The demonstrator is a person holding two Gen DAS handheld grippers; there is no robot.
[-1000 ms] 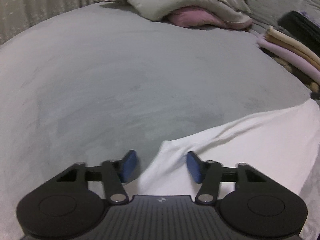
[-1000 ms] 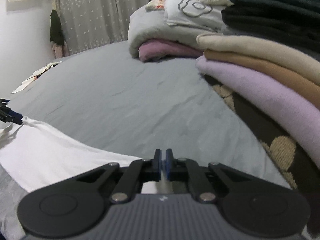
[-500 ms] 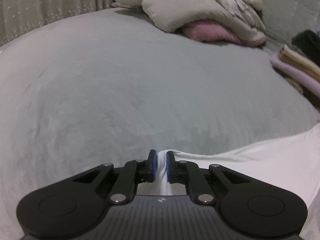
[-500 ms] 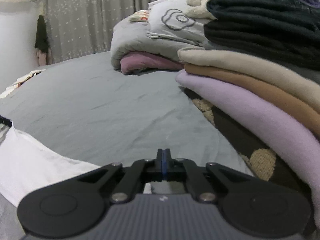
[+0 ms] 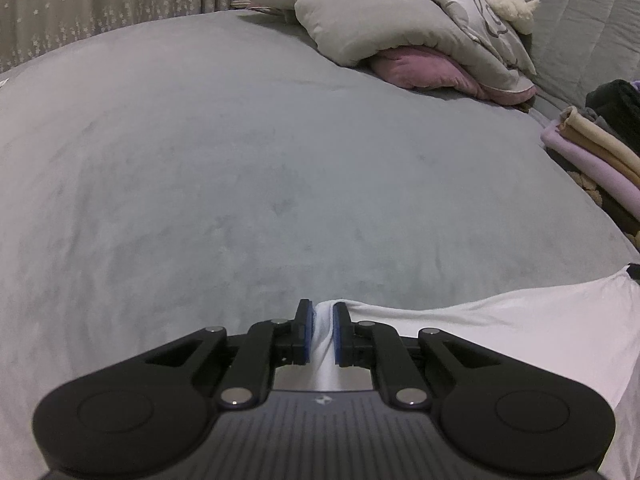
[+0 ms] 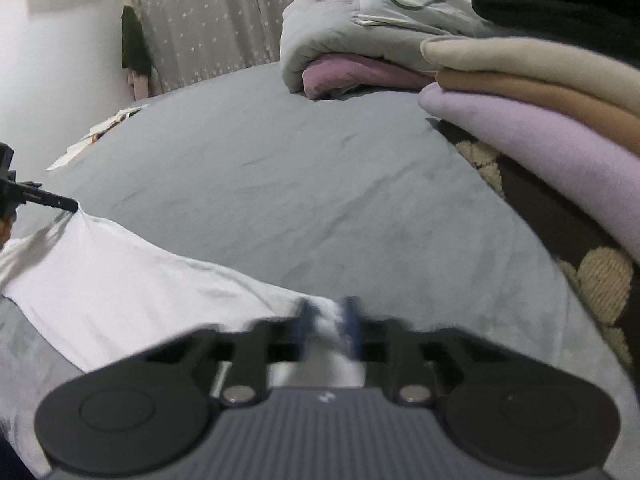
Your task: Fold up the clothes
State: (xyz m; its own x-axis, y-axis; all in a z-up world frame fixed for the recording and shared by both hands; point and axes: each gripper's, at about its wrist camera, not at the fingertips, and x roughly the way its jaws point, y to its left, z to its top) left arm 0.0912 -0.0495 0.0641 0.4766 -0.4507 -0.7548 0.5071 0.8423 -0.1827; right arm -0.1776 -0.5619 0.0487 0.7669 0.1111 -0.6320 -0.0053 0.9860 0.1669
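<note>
Left wrist view is showing the left gripper [image 5: 320, 330] with its jaws drawn nearly together, pinching a bunched corner of the white garment [image 5: 500, 332] between the blue pads. The cloth is stretching away to the right across the grey bed [image 5: 240, 184], lying mostly flat with a taut upper edge. In the right wrist view the right gripper [image 6: 328, 328] is blurred, yet white cloth is sitting between its jaws, which are also standing almost closed, so it appears to be gripping the opposite corner; the left gripper's fingers [image 6: 44, 200] are showing at the far left, holding their end of the same edge.

Judging by this, the fold itself is not yet made: both corners are taken, and the garment is lying open as a single spread layer. Carrying that edge over, flattening it and adding it to the stack of folded clothes [image 6: 540, 120] at the right all seem to be left. The heaped quilt [image 5: 384, 20] at the head of the bed is lying well apart.
</note>
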